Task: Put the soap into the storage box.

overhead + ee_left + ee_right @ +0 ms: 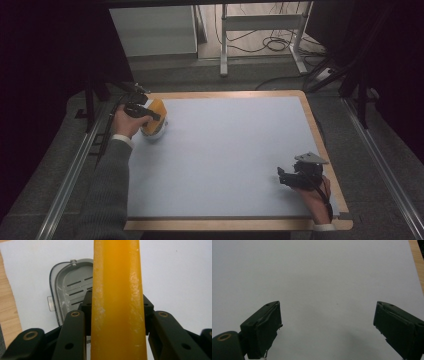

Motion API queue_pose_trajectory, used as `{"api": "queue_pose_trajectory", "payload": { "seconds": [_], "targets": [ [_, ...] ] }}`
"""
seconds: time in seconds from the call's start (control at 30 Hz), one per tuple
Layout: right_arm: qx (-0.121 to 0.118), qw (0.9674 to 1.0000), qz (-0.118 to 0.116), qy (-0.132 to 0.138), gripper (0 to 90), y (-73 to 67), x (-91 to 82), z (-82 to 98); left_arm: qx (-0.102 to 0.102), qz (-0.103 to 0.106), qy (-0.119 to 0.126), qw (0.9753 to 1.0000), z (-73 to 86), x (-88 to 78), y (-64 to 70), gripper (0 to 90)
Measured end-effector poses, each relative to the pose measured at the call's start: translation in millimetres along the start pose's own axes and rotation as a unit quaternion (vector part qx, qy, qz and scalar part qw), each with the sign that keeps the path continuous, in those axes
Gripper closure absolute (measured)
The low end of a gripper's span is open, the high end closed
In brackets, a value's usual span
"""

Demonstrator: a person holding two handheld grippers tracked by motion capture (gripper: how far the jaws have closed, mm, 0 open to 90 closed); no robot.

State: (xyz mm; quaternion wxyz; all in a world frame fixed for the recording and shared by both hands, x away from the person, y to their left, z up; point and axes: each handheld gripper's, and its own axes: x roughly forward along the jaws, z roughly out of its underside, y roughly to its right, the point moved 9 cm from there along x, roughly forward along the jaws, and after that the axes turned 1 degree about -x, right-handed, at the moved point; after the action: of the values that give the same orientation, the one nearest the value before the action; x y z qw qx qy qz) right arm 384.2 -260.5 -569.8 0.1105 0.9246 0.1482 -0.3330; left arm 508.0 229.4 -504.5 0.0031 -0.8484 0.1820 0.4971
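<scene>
1. While the person leans in from the near side, the left tongs [150, 114] sit at the far left corner of the tabletop [235, 150], clamped on an orange bar [117, 302].
2. Seen along the left gripper view, the orange bar stands lengthwise between the two black jaws, which press on both of its sides; pale scuffs mark its surface.
3. Below and behind the bar lies a grey dish [71, 287] with slots in its floor and a small tab on its rim, resting on the pale blue sheet [250, 130].
4. From above, the orange bar [156, 111] hangs just over a whitish object [155, 132] at that same corner.
5. Over at the near right edge, the right tongs [284, 176] rest low over the sheet, well apart from the left ones.
6. Their jaws stand wide apart with nothing between them, just bare sheet [324, 290].
7. Beyond the tabletop, cables [270, 42] lie on the floor around a metal frame [260, 25].
</scene>
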Motion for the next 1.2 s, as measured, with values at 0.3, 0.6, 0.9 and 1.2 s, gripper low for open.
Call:
{"api": "queue_pose_trajectory", "payload": {
  "seconds": [0.3,0.6,0.9,1.2],
  "targets": [
    [0.001,1.0,-0.001,-0.002,7.9,-0.1,0.7,0.6,-0.01,0.001,-0.005,0.9999,-1.9,11.1,-2.2,60.9],
    [0.002,1.0,0.0,-0.002,7.9,1.6,0.4,1.0,-0.03,-0.022,0.012,0.9992,-3.6,17.4,-14.5,61.0],
    [0.001,1.0,0.0,-0.003,7.9,1.2,1.1,1.3,-0.041,-0.025,0.01,0.9988,-2.0,23.3,-21.4,61.0],
    [0.0,1.0,0.0,-0.006,7.9,1.3,2.0,2.2,-0.062,-0.03,0.011,0.9976,3.4,31.9,-30.9,61.0]
  ]
}}
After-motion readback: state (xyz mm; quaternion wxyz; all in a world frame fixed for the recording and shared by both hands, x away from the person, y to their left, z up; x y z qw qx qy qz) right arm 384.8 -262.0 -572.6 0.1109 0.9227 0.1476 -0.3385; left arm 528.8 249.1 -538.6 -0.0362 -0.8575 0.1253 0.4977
